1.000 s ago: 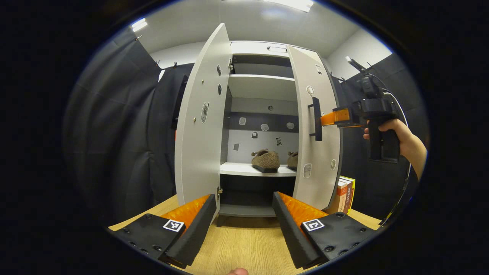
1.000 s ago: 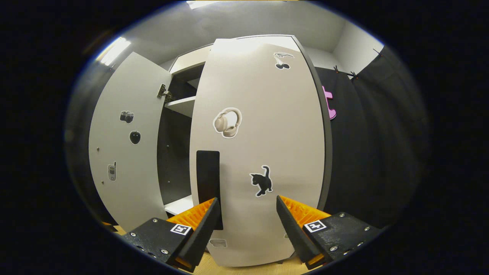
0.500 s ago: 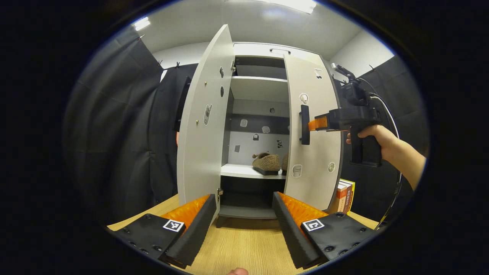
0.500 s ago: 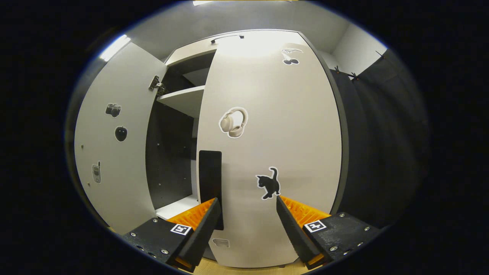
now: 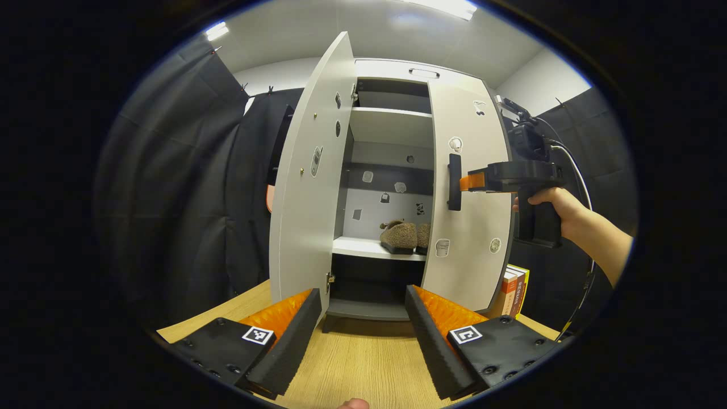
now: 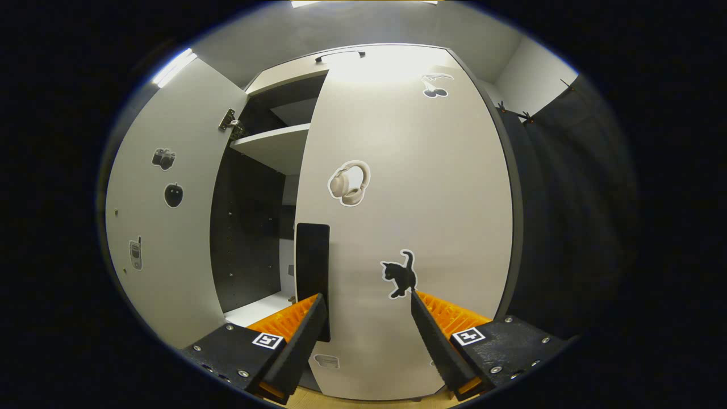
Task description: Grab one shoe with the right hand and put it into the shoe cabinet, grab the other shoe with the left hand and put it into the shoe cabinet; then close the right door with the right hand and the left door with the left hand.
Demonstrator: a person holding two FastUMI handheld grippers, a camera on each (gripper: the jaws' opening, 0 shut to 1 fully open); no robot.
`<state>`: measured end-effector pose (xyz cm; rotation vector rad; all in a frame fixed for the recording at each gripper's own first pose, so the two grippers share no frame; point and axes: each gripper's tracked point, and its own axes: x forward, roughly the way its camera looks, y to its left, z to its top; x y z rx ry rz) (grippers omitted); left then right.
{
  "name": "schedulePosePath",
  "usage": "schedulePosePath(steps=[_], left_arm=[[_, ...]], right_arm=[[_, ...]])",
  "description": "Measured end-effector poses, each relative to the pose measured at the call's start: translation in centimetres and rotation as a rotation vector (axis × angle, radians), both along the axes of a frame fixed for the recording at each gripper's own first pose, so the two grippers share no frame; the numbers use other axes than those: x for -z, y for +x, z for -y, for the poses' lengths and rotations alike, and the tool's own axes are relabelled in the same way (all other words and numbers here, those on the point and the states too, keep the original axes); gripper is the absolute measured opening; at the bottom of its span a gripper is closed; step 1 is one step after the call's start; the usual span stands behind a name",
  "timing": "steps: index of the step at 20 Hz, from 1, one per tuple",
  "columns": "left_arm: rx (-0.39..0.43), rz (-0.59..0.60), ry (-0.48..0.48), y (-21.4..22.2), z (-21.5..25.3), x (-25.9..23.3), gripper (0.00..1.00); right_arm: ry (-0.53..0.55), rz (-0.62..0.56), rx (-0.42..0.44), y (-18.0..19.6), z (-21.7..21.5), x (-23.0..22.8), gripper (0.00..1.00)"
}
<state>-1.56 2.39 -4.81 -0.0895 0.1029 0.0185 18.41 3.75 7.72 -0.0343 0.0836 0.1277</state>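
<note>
Shoe cabinet: right door nearly shut, right gripper open against it at lower centre; risk: fingers slip off, door rebounds. Left gripper open, idle.

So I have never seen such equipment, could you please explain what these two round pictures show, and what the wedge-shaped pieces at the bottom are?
There is no robot here. A person holds a hand-held gripper in each hand, and a small camera rides on each one, looking forward along its two fingers. The wedges at the bottom are those fingers.

In the left gripper view, the left gripper is open and holds nothing, above a wooden table. Ahead stands the shoe cabinet, its left door wide open. Two shoes sit on a white shelf inside. To the right, the person's hand holds the right gripper against the right door, beside its black handle. Some books stand next to the cabinet.

The right gripper view looks at that right door from very close, stickers and all. Its fingers are spread and grasp nothing.
</note>
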Motion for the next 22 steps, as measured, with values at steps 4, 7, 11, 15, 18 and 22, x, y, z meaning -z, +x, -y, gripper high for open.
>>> schedulePosePath(steps=[4, 7, 11, 15, 18, 22], left_arm=[[-0.006, 0.0, 0.0, -0.2, -0.1, -0.1, 0.97], [-0.004, 0.004, -0.001, -0.2, 0.1, -0.3, 0.99], [0.006, 0.006, -0.012, -0.2, 0.7, -0.6, 0.99], [0.025, 0.016, -0.004, 0.1, 1.6, -1.2, 0.97], [0.036, 0.019, -0.015, 0.3, 2.1, -1.7, 0.97], [0.024, 0.018, -0.04, 0.9, 2.2, -2.2, 0.97]], right_arm=[[-0.005, 0.032, 0.016, -1.2, 1.2, -1.3, 0.93], [-0.013, 0.047, 0.027, -3.4, 2.5, -1.7, 0.88], [0.015, 0.059, 0.061, -7.8, 3.8, -0.4, 0.93], [-0.032, 0.068, 0.067, -11.9, 4.7, 1.3, 0.93], [-0.042, 0.04, 0.081, -14.8, 5.0, 3.0, 0.93], [-0.019, 0.011, 0.129, -18.2, 5.5, 5.7, 0.93]])
